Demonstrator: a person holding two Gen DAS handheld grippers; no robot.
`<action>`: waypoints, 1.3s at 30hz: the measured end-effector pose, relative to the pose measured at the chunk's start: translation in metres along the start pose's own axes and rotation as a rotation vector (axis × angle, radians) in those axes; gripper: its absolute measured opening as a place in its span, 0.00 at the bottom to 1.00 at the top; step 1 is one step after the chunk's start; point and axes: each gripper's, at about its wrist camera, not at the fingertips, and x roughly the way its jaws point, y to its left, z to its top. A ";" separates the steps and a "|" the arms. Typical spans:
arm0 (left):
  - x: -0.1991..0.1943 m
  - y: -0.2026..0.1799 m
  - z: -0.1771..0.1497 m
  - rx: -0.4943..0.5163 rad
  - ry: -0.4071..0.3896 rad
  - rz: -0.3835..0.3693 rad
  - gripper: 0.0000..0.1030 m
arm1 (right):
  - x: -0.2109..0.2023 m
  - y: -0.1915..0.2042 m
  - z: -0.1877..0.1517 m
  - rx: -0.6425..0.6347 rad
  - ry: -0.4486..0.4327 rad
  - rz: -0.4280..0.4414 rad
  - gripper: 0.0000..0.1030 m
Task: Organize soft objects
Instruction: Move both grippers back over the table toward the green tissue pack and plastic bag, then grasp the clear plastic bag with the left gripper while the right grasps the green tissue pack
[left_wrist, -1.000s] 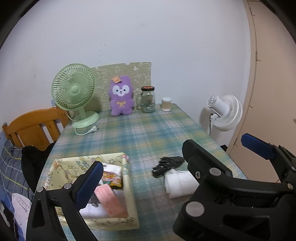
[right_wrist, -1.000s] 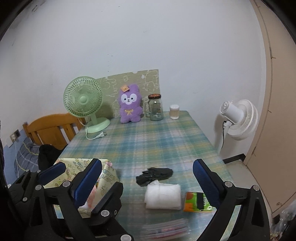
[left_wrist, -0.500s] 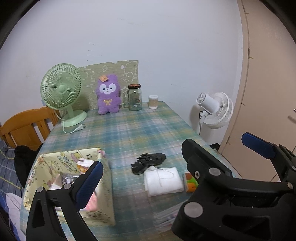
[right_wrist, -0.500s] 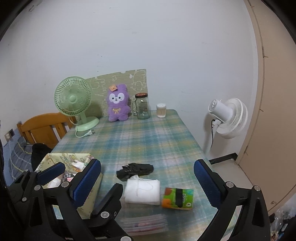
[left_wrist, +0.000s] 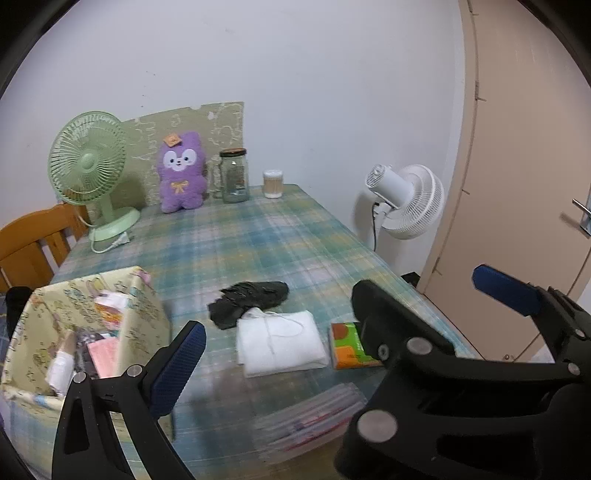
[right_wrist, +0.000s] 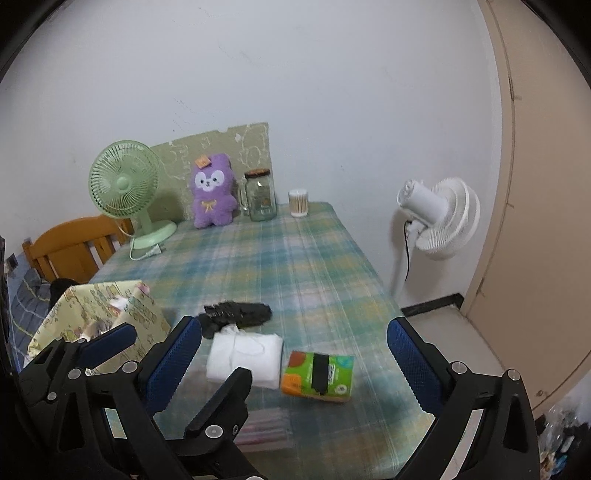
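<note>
I see some items already in the box (left_wrist: 140, 306); glove (right_wrist: 236, 314), cloth (right_wrist: 243, 356), tissues (right_wrist: 317, 373) and pouch (left_wrist: 310, 417) remain on the worktop (right_wrist: 295, 258). Both my jaws hang released, empty.

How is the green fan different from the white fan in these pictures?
The green fan stands on the table at its far left; the white fan stands on the floor beside the table, on a pole. The green fan faces the camera; the white fan shows its back. Both have round grilles.
</note>
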 end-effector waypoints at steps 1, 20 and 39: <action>0.002 -0.002 -0.003 0.003 0.000 -0.002 0.99 | 0.001 -0.002 -0.003 0.003 0.003 -0.001 0.99; 0.048 -0.025 -0.049 0.066 0.124 -0.028 0.99 | 0.038 -0.032 -0.059 0.073 0.079 -0.055 0.99; 0.069 -0.022 -0.072 0.078 0.217 -0.037 0.78 | 0.059 -0.033 -0.083 0.087 0.173 -0.063 0.99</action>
